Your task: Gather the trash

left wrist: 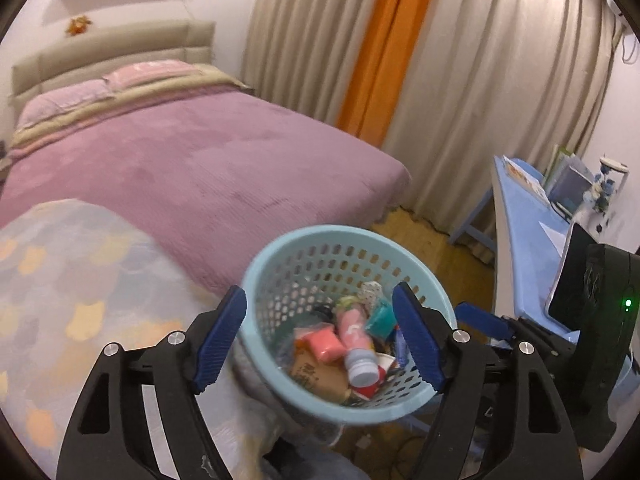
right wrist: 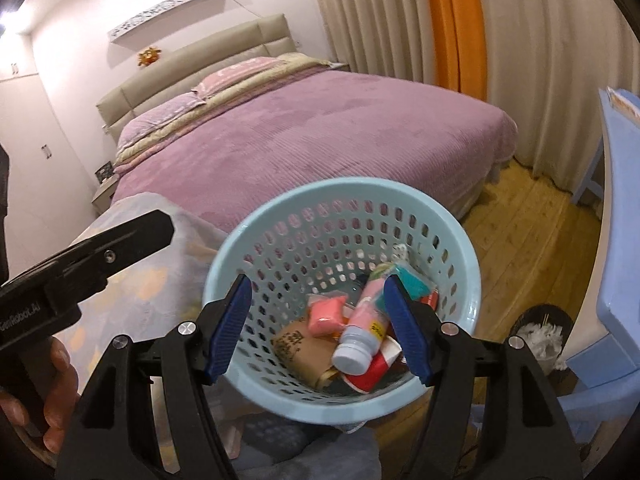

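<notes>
A light blue perforated basket (left wrist: 348, 232) (right wrist: 340, 184) sits low in both views, by the bed's near corner. It holds trash: a pink bottle with a grey-blue cap (left wrist: 356, 344) (right wrist: 360, 328), a pink packet (left wrist: 324, 344) (right wrist: 326, 312), a teal packet (left wrist: 380, 316) (right wrist: 412, 284), brown paper (right wrist: 300, 344) and a red-and-white cup (right wrist: 376, 368). My left gripper (left wrist: 318, 300) hangs open over the basket, nothing between its blue pads. My right gripper (right wrist: 317, 284) is also open above it, empty. What the basket rests on is hidden.
A bed with a purple cover (left wrist: 200, 152) fills the left. A patterned blanket (left wrist: 72, 280) lies at its near end. A blue desk (left wrist: 528, 216) stands at the right, a black bin with white paper (right wrist: 540, 332) beside it on the wooden floor (right wrist: 532, 220). A hand (right wrist: 60, 360) holds the left gripper's handle.
</notes>
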